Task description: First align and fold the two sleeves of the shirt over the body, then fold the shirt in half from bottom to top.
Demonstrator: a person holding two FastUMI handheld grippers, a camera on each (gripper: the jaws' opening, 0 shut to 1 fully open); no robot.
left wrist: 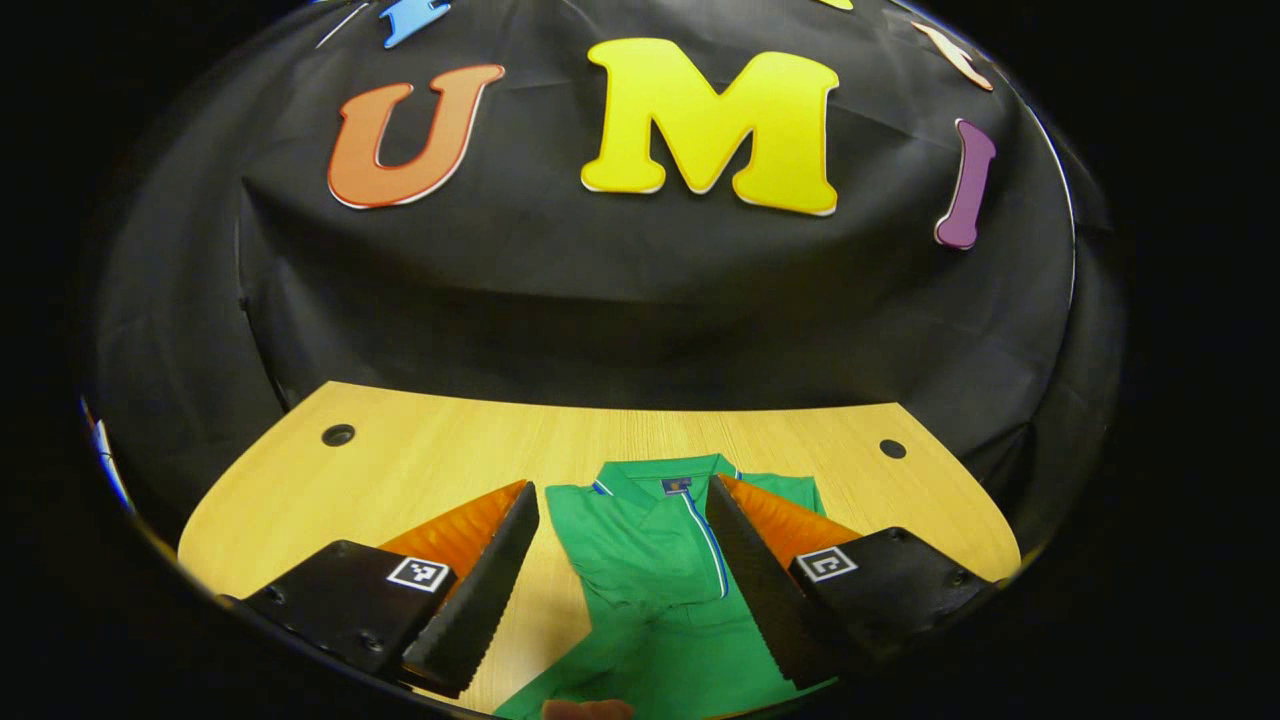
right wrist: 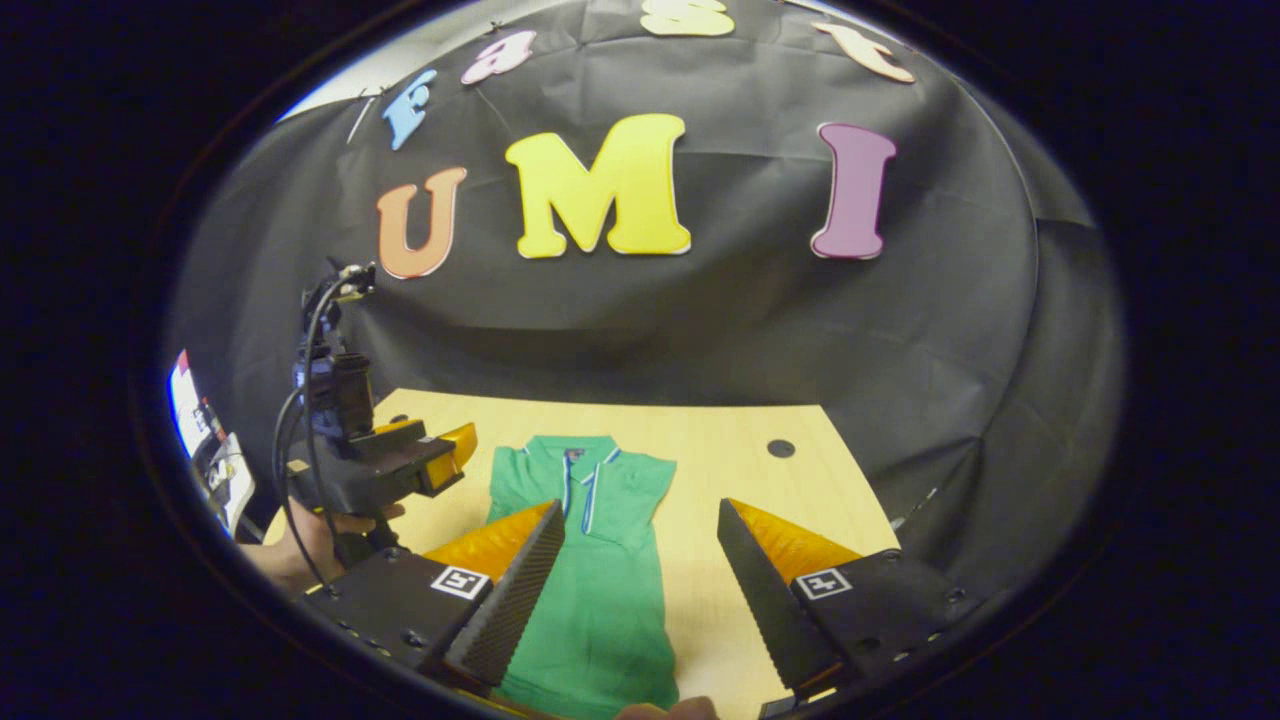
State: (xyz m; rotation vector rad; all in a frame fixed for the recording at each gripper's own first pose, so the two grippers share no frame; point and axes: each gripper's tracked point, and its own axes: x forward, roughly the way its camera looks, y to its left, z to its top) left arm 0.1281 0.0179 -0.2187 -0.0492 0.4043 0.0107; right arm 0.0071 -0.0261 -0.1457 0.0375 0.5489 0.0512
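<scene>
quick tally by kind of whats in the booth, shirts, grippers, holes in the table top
shirt: 1, green, lying flat on the table
grippers: 2, left gripper and right gripper, both open above the shirt
table holes: 2, left hole and right hole
total: 5

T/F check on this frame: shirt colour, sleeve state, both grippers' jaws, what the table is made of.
1. The shirt is red. False: it is green.
2. Its sleeves are already folded over the body. True.
3. The left gripper is shut on the shirt. False: its jaws are open, holding nothing.
4. The right gripper is open. True.
5. The table is bare metal. False: it is light wood.
</scene>
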